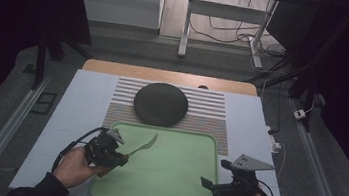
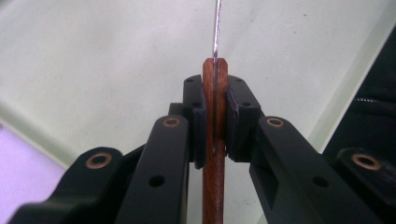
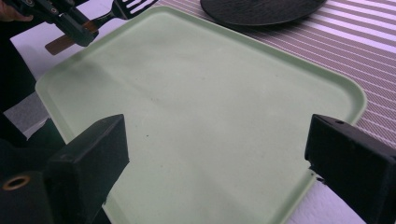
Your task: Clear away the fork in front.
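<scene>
The fork [image 1: 142,146], wooden-handled, sits clamped by its handle in the left claw [image 1: 122,158], its tines hanging over the near-left corner of the green tray [image 1: 177,179]. The right claw [image 1: 207,184] gapes wide, holding nothing, low at the tray's right edge. Gripped so far back, the fork could swivel or slip. The tray carries nothing; a dark plate [image 1: 160,104] beyond looks bare.

Fork [image 2: 215,140] with polished wooden handle and thin metal shank (seen edge-on); tray [image 3: 196,107] of smooth, matt green plastic; placemat [image 3: 364,42] of ribbed woven cloth.
</scene>
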`<state>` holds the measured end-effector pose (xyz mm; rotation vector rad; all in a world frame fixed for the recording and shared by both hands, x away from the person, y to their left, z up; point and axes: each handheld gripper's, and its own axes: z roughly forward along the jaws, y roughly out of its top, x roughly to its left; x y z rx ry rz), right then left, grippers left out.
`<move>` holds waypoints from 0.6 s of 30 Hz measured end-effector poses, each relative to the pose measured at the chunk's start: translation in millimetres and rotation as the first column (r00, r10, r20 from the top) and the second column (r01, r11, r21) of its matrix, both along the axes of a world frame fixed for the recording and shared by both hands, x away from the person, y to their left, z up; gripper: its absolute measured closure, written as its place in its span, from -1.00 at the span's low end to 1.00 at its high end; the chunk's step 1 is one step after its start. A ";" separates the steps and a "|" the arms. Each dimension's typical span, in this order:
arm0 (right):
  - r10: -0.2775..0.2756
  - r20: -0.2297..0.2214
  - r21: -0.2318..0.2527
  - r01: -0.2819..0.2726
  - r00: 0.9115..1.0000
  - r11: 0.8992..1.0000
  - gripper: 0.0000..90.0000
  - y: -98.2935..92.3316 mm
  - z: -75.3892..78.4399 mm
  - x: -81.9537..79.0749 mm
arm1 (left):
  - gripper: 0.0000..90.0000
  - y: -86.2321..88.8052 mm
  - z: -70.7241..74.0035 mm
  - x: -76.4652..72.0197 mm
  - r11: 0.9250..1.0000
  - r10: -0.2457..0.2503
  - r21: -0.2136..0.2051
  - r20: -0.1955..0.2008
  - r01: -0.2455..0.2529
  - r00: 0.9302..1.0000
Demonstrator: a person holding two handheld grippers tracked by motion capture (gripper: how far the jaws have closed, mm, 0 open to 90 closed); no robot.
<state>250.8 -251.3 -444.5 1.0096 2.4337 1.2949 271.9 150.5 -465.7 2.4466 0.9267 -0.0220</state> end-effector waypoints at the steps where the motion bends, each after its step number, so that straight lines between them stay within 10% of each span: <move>1: -0.012 0.007 -0.006 0.012 1.000 1.000 -0.90 -1.0 -0.3 -1.6 | 0.77 0.7 -0.7 -0.7 1.000 0.013 0.002 -0.002 -0.013 1.000; 9: -0.065 0.022 -0.025 0.066 0.998 0.998 -0.93 -13.9 -2.4 -9.0 | 0.77 7.1 -5.7 -4.2 0.993 0.117 0.005 -0.026 -0.117 0.993; 18: -0.082 0.023 -0.057 0.084 0.996 0.995 -0.93 -23.2 -4.5 -14.8 | 0.77 13.2 -19.8 1.5 0.964 0.264 0.041 -0.104 -0.262 0.959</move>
